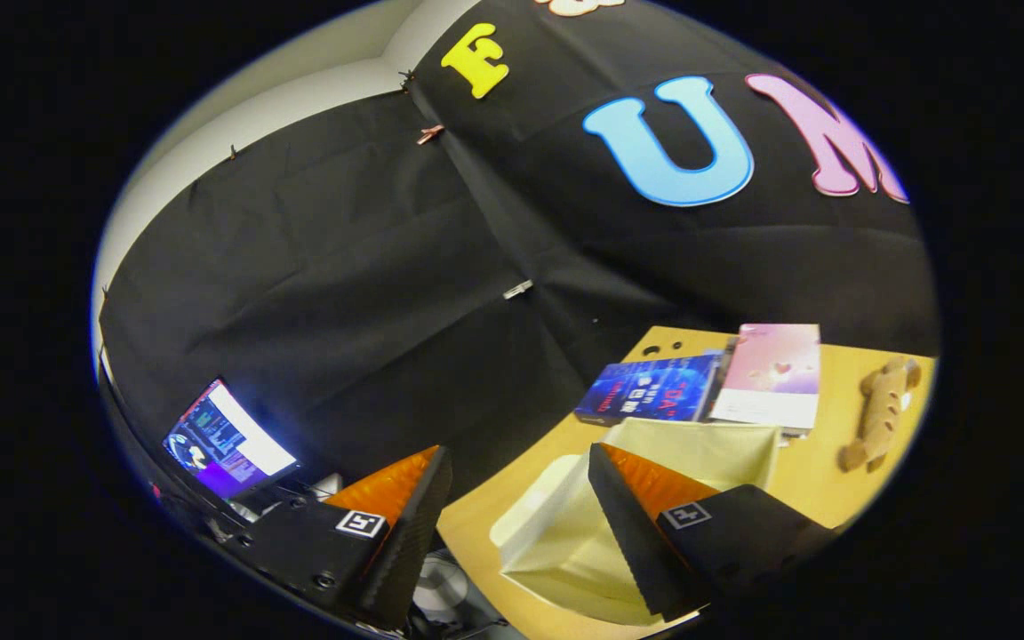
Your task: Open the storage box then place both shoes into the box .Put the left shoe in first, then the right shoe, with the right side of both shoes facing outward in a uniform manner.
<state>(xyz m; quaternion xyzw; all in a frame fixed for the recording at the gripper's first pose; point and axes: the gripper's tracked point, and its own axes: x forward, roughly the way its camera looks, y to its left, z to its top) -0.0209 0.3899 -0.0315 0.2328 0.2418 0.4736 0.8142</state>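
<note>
Going left to right: lower left of the frame there's a lit screen [228,440] glowing against the booth wall; right of it, at lower centre, the gripper [512,533], tilted hard; then the storage box [565,533], cream coloured, on the wooden surface [832,480], sitting just ahead of and partly behind the right-hand finger; beyond it two books [708,384] lying side by side, and far right a small plush toy [881,411]; can't spot any shoes here

What could go wrong imo: the view is rolled way over and the gripper is mostly aimed at the wall, so coming in for the lid at this angle could just shove the box along the surface or into the books; also can't tell from here where the lid edge is or whether it's already open, so a blind grab may miss

The jaws are wide apart, holding nothing; the right finger overlaps the box but I can't tell if it's touching
</note>
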